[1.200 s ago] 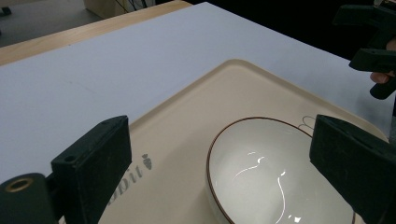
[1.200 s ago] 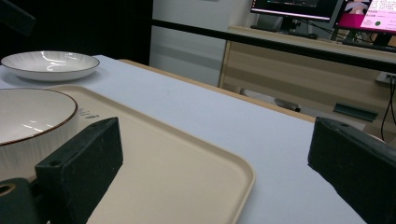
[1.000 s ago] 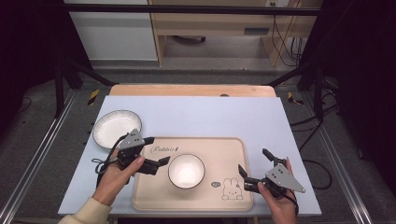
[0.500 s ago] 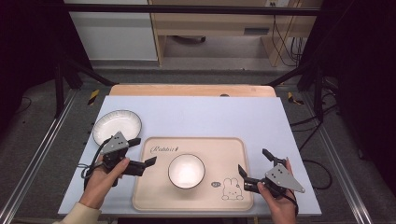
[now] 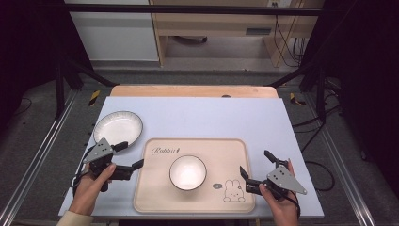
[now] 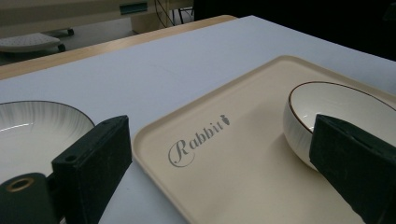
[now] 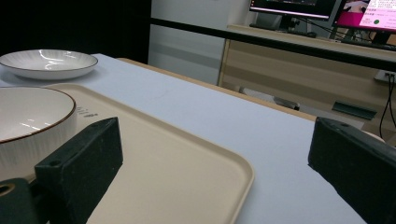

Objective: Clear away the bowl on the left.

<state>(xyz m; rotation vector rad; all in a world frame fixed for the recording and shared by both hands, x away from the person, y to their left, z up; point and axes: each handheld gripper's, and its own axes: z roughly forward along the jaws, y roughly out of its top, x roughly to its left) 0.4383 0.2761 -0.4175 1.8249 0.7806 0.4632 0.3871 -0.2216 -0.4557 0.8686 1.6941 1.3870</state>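
High view: at the near edge of the worktop (image 5: 197,113) the left gripper (image 5: 128,156) hangs released, jaws spread, between the plate (image 5: 117,127) and the left rim of the tray (image 5: 155,188); the right gripper (image 5: 256,170) is likewise released, just off the tray's near right corner. Neither holds anything.

The white bowl (image 5: 187,172) with a dark rim sits upright near the middle of the beige tray, apart from both grippers. It looks like glazed ceramic: stiff, fairly heavy, smooth and probably slippery, and liable to chip if knocked. A pinch across the rim wall seems the safest hold. The shallow ribbed plate lies on the worktop near its left edge, beyond the left gripper, and would need its thin lip caught.

The worktop is a flat, pale blue sheet over wood. Beyond its far edge stand a wooden bench (image 5: 211,23), dark frame legs and trailing cables.
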